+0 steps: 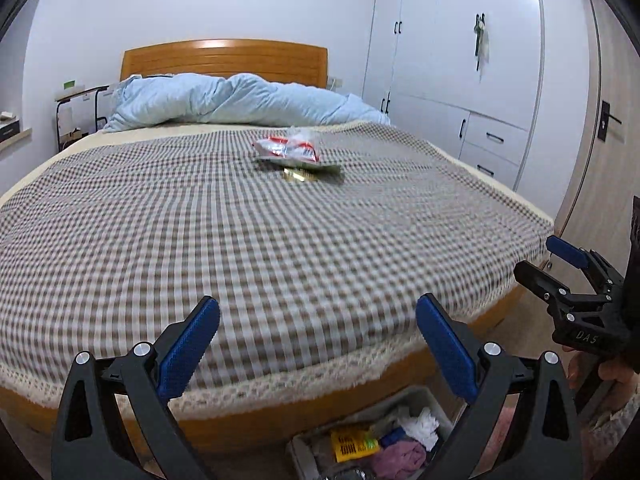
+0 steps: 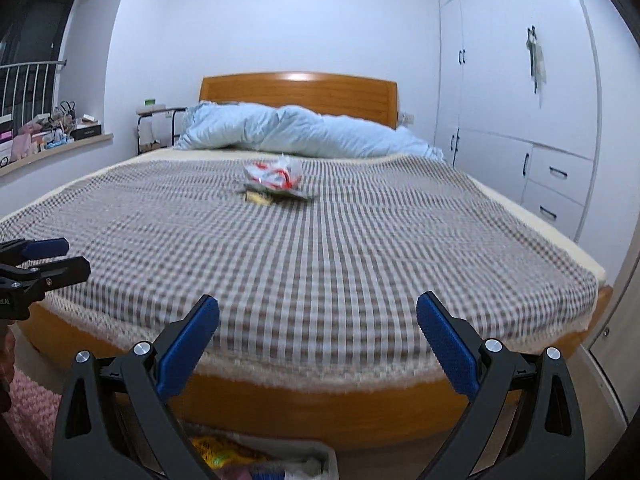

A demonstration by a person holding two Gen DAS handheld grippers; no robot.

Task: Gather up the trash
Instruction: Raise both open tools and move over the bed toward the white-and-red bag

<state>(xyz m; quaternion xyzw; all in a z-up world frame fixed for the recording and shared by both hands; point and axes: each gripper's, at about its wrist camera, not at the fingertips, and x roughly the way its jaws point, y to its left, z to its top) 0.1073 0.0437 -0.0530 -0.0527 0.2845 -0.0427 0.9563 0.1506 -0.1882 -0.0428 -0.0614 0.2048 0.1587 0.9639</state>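
On the checked bedspread (image 1: 240, 220), mid-bed, lies a pile of wrappers (image 1: 294, 152). Both the left gripper (image 1: 318, 344) and right gripper (image 2: 318, 344) hang empty, jaws spread wide, above a bin (image 1: 316, 440) at the bed's foot.

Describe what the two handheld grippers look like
Both match. The left gripper and right gripper have black, angular plastic arms with triangular cut-outs, silver round pivot bolts, and textured blue pads lining the jaws. Pale lettering reading "DAS" marks the right gripper's body in the left wrist view.
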